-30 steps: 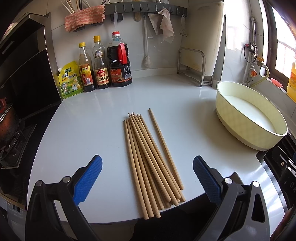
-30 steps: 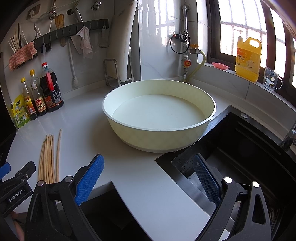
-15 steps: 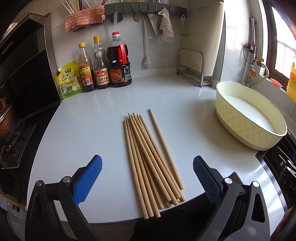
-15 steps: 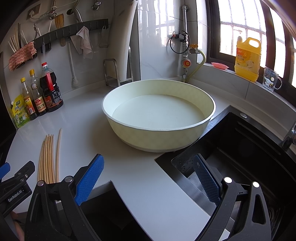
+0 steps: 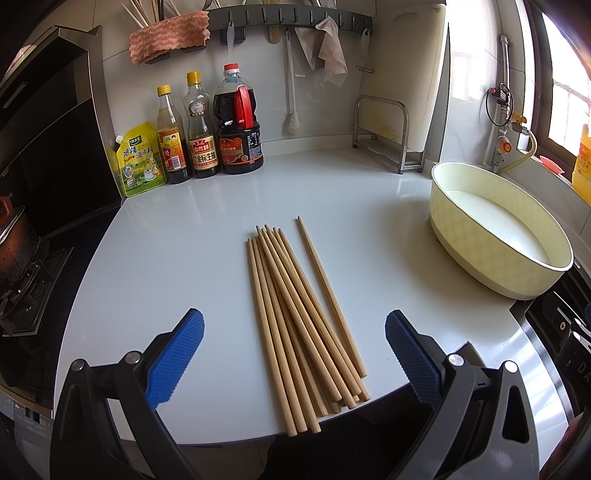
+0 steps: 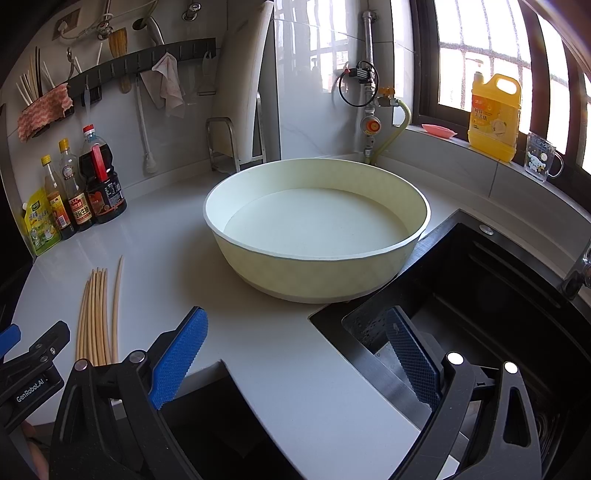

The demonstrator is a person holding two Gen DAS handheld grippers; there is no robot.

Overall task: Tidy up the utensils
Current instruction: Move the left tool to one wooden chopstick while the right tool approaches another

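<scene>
Nearest to me, the left tongs (image 5: 293,345) hang just above the near edge of the white table (image 5: 177,258), blue pads spread wide and holding nothing. Between those pads lies the bundle of wooden chopsticks (image 5: 295,325), flat on the table, thick ends toward the near edge and tips fanning away; one chopstick lies a little apart on the right of the bundle. The right tongs (image 6: 295,354) are off to the right, also spread wide and empty, one pad over the table's edge and the other over the black sink (image 6: 491,306). From that side the chopsticks (image 6: 98,314) show far to the left, beside the body of the left tongs.

Farther back on the right stands a large pale round basin (image 6: 317,229), close to the sink's corner and well apart from the chopsticks. Against the far wall on the left stand a yellow-green pouch (image 5: 138,160) and three sauce bottles (image 5: 210,129) in a row. Above them a dark hook rail (image 5: 288,16) carries a rag, a brush and a striped cloth. A yellow detergent jug (image 6: 495,114) stands on the window ledge.
</scene>
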